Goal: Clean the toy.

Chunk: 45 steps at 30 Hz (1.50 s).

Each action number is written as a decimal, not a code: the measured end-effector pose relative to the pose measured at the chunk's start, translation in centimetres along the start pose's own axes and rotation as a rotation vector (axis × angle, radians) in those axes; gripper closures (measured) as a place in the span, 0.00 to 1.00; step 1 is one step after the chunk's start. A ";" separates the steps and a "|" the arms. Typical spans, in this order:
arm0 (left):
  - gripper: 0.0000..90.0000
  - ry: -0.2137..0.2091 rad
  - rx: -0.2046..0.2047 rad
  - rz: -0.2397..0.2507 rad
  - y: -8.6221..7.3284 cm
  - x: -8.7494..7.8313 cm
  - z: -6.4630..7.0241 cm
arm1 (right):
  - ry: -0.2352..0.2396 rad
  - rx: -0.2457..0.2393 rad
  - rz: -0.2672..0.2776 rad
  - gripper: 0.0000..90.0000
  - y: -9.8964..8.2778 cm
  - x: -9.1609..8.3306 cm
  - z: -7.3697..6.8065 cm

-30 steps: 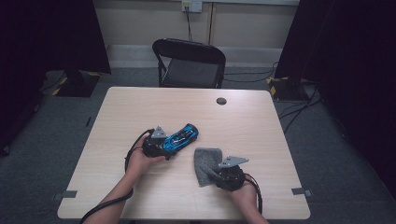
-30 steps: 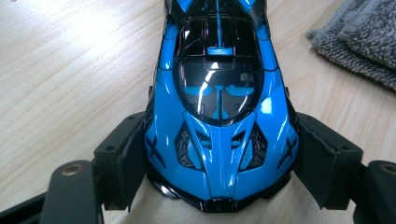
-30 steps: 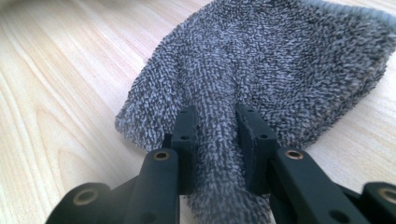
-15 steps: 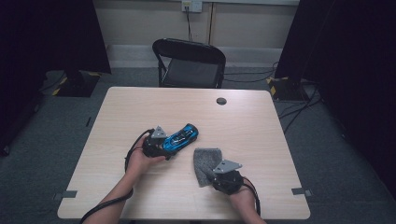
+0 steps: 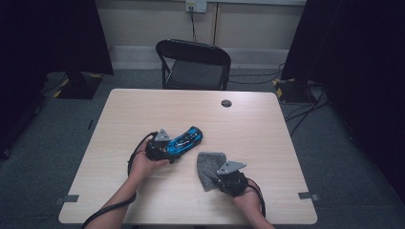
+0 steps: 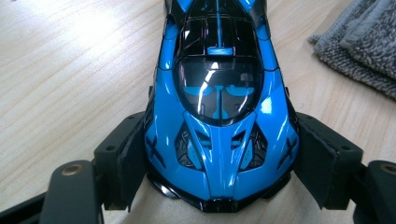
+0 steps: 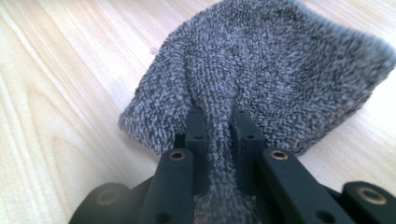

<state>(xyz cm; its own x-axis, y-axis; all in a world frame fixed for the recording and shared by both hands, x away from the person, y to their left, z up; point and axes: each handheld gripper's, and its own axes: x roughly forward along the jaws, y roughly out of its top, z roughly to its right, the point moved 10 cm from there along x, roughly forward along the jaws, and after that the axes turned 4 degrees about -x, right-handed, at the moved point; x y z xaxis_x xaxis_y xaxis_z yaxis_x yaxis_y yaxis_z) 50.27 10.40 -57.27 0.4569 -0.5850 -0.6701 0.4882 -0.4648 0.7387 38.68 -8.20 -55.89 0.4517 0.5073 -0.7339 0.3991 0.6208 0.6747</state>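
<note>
While the left claw (image 6: 219,186) clamps one blue toy car (image 6: 219,107) by its nose at mid-tabletop (image 5: 267,119), the right claw (image 7: 217,126), just closed, pinches one grey cloth (image 7: 275,70) beside it; the thin pinched fold could slip out, or wiping pressure could twist the car loose.

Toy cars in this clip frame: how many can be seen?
1. A blue toy car sits on the table, its nose clamped between the left gripper pads, left of the grey cloth.
</note>
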 end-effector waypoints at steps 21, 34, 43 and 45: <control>0.28 0.010 0.000 0.006 0.1 0.0 -0.1 | 0.035 -0.163 0.112 0.89 10.6 1.2 1.1; 0.28 0.010 -0.001 0.007 0.1 0.0 -0.1 | 0.101 -0.224 -0.016 0.89 11.6 6.0 0.3; 0.28 0.010 0.001 0.006 0.1 0.0 -0.1 | 0.034 -0.181 -0.043 0.88 10.5 5.9 3.0; 0.28 0.009 0.009 0.000 0.0 0.0 -0.2 | 0.023 -0.167 -0.045 0.88 10.4 5.8 3.6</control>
<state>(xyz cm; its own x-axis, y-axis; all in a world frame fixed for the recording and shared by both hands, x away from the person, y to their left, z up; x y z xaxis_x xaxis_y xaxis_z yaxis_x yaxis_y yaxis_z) 50.38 10.52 -57.23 0.4637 -0.5788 -0.6708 0.4813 -0.4712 0.7392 48.37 -0.96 -52.86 0.4170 0.4892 -0.7660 0.2797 0.7329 0.6202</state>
